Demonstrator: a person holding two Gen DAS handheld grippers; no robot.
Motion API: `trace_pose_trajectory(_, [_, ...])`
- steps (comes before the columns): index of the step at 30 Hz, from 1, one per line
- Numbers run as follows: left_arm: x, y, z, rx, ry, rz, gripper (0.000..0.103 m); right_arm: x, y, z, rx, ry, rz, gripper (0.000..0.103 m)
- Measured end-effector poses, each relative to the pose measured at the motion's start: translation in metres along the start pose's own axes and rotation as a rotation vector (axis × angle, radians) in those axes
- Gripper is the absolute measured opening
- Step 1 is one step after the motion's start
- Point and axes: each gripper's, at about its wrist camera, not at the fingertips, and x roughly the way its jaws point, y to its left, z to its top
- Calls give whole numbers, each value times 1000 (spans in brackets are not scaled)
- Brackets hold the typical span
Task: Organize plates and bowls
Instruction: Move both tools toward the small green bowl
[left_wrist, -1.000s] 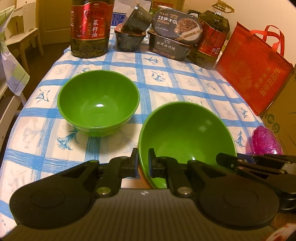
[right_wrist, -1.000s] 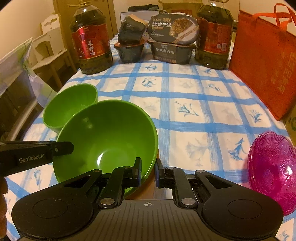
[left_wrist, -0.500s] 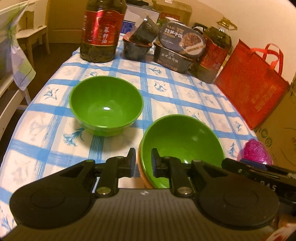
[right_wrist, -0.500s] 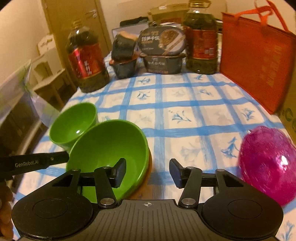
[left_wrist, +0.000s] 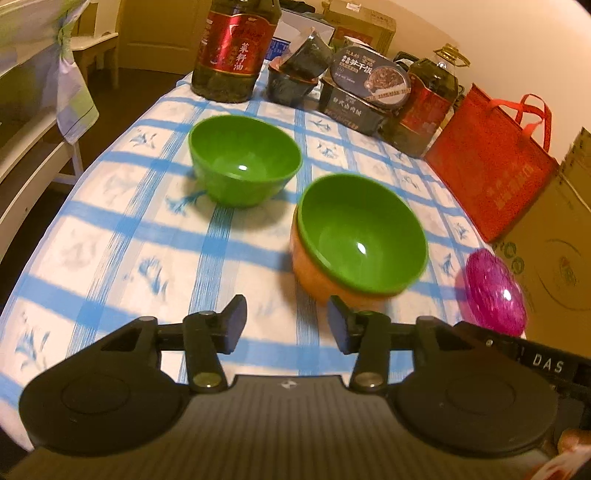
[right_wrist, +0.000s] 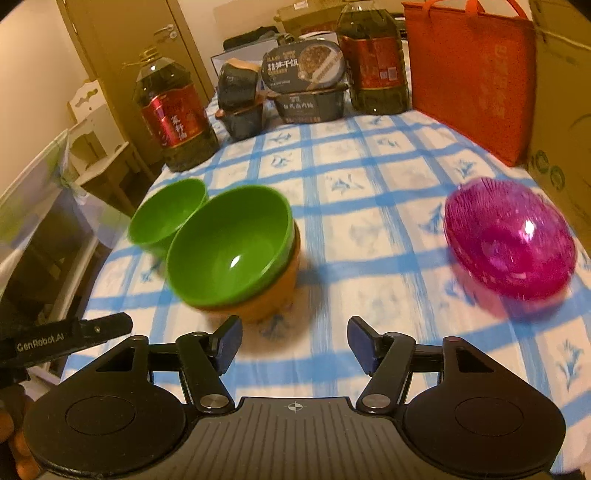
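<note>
A green bowl sits nested, slightly tilted, in an orange bowl on the blue-checked tablecloth; the pair also shows in the right wrist view, green bowl in orange bowl. A second green bowl stands alone behind and left of it. A pink glass bowl stands at the right. My left gripper is open and empty, just in front of the stack. My right gripper is open and empty, in front and right of the stack.
Two large oil bottles, stacked food boxes and a red bag line the table's far side. A cardboard box stands at the right. A chair and shelf are beyond the table's left edge.
Both grippers have opened and drawn back from the green bowl's rim. The green bowl now rests in the orange bowl, which has come into view.
</note>
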Motion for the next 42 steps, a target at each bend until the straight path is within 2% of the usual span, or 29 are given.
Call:
trace_pose_trajectory(1, [-3, 2, -5, -3, -1, 0, 51, -2, 1, -4, 2, 6, -4, 64])
trace_pose_trajectory(3, [-10, 4, -13, -5, -4, 5, 53, -4, 4, -13, -7, 24, -9, 64])
trace_pose_trajectory(8, [-21, 9, -29, 12, 4, 15, 54, -8, 12, -32, -34, 62, -39, 65])
trace_pose_trajectory(16, [-29, 14, -39, 10, 3, 18, 57, -10, 17, -47, -47, 94, -31, 65])
trace_pose_trajectory(32, [-34, 16, -40, -8, -3, 3, 61, -14, 21, -48, -44, 89, -22, 65])
trace_pose_trajectory(36, [-31, 23, -34, -28, 10, 9, 61, -13, 24, -44, -44, 88, 3, 65])
trace_pose_trajectory(42, [-30, 40, -13, -62, -15, 24, 61, -9, 39, -21, -68, 72, 45, 65])
